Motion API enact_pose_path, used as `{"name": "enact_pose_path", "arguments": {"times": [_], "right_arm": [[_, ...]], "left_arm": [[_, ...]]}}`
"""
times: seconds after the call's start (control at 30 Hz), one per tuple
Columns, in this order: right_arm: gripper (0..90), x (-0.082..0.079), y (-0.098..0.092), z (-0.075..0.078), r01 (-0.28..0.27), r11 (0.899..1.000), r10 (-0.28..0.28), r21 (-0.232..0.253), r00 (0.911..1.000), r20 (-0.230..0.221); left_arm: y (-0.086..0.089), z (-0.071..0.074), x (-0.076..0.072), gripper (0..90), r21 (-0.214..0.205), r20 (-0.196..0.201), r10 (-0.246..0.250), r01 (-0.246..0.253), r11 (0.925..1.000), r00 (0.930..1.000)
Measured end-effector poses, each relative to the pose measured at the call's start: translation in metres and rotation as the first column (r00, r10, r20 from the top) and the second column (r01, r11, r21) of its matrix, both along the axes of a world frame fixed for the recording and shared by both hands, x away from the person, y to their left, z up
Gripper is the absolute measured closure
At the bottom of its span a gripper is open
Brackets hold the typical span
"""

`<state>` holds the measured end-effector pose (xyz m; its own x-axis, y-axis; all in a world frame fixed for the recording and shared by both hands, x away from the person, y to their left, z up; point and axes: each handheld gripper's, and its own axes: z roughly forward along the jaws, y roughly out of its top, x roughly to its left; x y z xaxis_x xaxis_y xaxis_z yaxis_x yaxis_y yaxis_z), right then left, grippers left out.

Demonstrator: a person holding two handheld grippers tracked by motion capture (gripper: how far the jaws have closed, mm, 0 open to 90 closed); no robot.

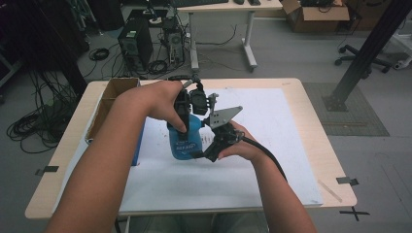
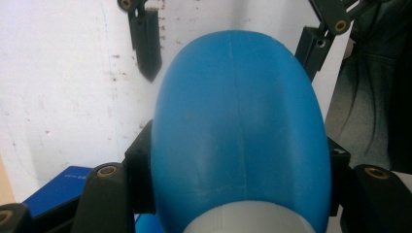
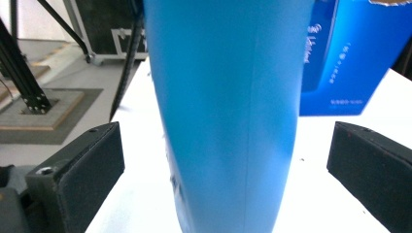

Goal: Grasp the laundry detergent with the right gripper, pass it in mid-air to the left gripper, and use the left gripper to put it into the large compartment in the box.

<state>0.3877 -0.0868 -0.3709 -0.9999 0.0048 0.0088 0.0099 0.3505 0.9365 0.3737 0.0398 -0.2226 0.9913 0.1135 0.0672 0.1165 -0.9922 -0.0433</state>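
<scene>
The blue plastic bottle (image 1: pixel 183 141) stood upright mid-desk (image 1: pixel 291 160), left claw (image 1: pixel 187 109) pinching its rounded shoulder from above while the right claw (image 1: pixel 214 145) sat spread wide around the body, pads clear of it. Looked like smooth, light, slightly squishy plastic, so I figured the narrower shoulder or neck was the safest grab

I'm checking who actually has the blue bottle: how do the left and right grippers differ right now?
The left gripper is shut on the blue bottle, pads pressed to both sides; the right gripper is open, its pads clear of the bottle. The left grips from above, near the top; the right reaches in from the side, lower down. Both have the bottle between their jaws.
</scene>
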Motion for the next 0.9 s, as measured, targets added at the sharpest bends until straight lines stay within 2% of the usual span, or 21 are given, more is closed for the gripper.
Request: {"name": "enact_pose_path", "arguments": {"times": [0.23, 0.43, 0.57, 0.73, 0.9], "right_arm": [[0.1, 0.001, -0.021, 0.008, 0.031, 0.999, -0.03, -0.017, 0.9995, 0.011], [0.2, 0.0, -0.04, 0.017, 0.052, 0.998, -0.051, -0.038, 0.9984, 0.027], [0.1, 0.0, -0.051, 0.021, 0.064, 0.996, -0.062, -0.055, 0.9974, 0.037], [0.2, -0.001, -0.062, 0.023, 0.078, 0.994, -0.074, -0.072, 0.9961, 0.047], [0.3, -0.003, -0.07, 0.026, 0.087, 0.993, -0.083, -0.078, 0.9952, 0.051]], "left_arm": [[0.002, 0.004, 0.003, 38.3, -0.013, 0.004, 0.032, -0.032, 0.9994, 0.9995], [0.003, 0.005, 0.006, 38.2, 0.006, -0.004, 0.065, -0.065, 0.9979, 0.9979], [0.002, 0.003, 0.006, 38.2, 0.02, 0.008, 0.062, -0.062, 0.9979, 0.9981], [0.002, 0.006, 0.005, 38.1, 0.025, 0.005, 0.093, -0.093, 0.9954, 0.9957], [0.006, 0.009, 0.004, 38.0, 0.015, 0.034, 0.145, -0.146, 0.9892, 0.9888]]}}
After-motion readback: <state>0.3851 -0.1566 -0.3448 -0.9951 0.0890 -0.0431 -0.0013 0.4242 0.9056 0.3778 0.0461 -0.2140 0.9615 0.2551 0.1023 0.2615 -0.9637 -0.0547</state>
